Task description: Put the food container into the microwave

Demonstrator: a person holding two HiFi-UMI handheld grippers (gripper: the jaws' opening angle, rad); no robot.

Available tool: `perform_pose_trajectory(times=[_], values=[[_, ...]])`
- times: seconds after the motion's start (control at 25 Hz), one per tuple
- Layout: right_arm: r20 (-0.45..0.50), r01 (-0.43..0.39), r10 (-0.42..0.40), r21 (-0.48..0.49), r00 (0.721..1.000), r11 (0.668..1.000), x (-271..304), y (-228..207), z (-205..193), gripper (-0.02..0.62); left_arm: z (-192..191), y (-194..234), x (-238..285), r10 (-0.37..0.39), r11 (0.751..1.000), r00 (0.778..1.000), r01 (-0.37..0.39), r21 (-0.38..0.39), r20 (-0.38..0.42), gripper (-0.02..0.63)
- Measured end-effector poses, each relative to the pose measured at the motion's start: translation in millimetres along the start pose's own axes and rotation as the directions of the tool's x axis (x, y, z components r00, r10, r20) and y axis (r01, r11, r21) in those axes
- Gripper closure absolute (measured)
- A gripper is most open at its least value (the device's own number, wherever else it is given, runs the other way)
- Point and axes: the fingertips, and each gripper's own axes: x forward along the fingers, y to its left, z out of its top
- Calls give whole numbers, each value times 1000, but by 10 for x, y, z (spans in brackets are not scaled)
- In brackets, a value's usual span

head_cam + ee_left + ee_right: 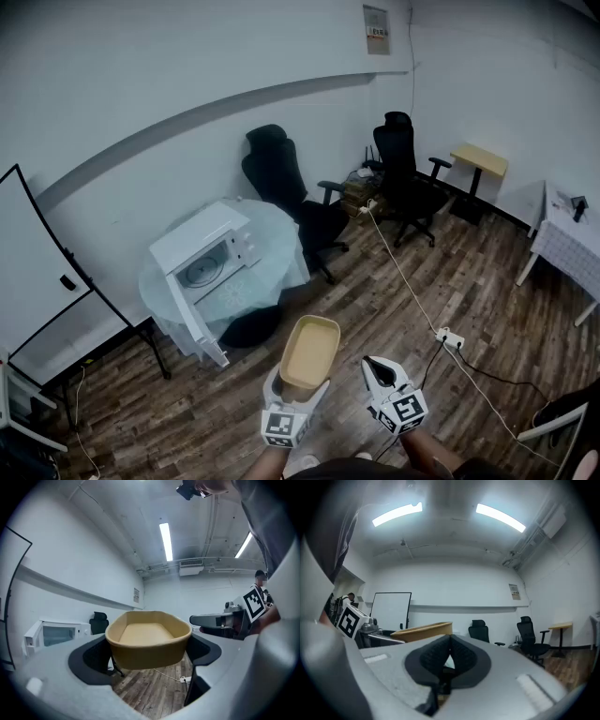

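- The microwave (211,258) stood on a round bench (281,272) with its door (194,323) swung open, so the cavity was free to take a load.
- The food container (309,354), a tan open-topped tub, was well short of the microwave, carried in the air over the wooden floor (394,309).
- The left gripper (300,380) had its jaws spread wide and pinching the tub's near end across its width, one pad on each side wall.
- It looked empty, light and thin-walled, stiff enough for a side grip, but its smooth walls might slip, so a level carry seemed wise.
- The right gripper (449,654), farther from the microwave than the tub, had its jaws pressed together on nothing.
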Motion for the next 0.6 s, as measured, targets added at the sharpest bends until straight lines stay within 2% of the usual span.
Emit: perform_pose_trajectory(times=[0.44,0.6], values=[[-1,29,-29,-11,1000,1000,71,356,45,594,2,207,-245,-38,999,999,38,-2,-1,109],[25,40,-41,18,999,999,138,506,102,594,1,336,-343,-57,998,998,57,-11,0,109]])
